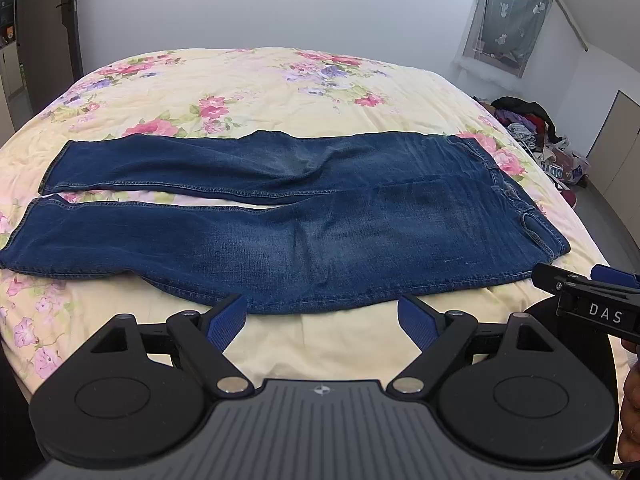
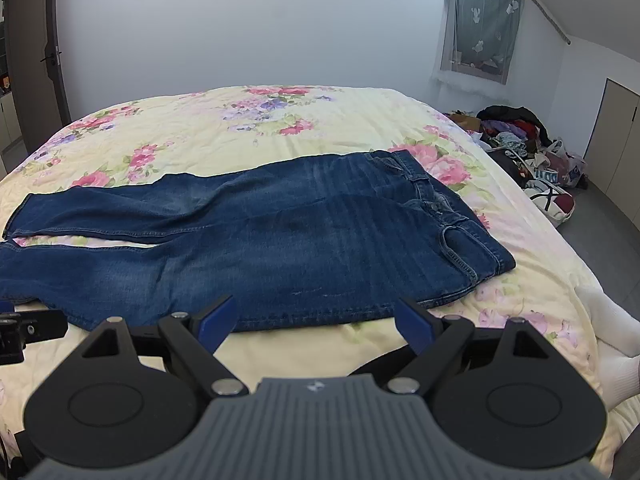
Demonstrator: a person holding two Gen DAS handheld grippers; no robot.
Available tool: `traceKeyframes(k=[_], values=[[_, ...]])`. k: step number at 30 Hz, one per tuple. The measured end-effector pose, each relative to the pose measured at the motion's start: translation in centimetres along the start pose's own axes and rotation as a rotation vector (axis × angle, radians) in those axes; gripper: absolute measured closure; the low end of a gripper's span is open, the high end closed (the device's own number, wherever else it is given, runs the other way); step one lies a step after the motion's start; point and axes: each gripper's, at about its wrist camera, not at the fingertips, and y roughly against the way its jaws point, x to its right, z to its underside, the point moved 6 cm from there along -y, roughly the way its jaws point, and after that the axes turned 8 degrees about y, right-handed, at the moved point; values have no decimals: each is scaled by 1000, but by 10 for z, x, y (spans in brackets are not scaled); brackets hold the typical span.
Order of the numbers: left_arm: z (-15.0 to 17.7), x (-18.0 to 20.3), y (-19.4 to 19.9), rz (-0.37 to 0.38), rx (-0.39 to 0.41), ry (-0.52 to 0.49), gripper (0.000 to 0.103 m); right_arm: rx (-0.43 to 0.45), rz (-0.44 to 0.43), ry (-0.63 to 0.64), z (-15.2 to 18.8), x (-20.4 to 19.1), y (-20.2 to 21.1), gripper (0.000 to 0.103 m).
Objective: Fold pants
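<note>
Blue jeans (image 1: 304, 224) lie flat across the floral bedspread (image 1: 248, 88), waistband at the right, two legs reaching left with a narrow gap between them. They also show in the right wrist view (image 2: 280, 240). My left gripper (image 1: 322, 312) is open and empty, just short of the near leg's lower edge. My right gripper (image 2: 314, 316) is open and empty, just short of the near edge by the hip. The right gripper also shows at the right edge of the left wrist view (image 1: 576, 280).
The bedspread (image 2: 240, 128) covers a bed against a white wall. A pile of clothes and bags (image 2: 532, 152) lies on the floor at the right. A door (image 2: 32, 60) stands at the left. A curtained window (image 2: 480, 20) is at the upper right.
</note>
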Motion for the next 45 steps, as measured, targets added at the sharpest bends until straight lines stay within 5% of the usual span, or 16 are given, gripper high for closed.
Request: traceKeyframes(k=[45], values=[[0, 0, -1, 2, -7, 3, 3, 3, 6, -3, -4, 5, 4, 21]])
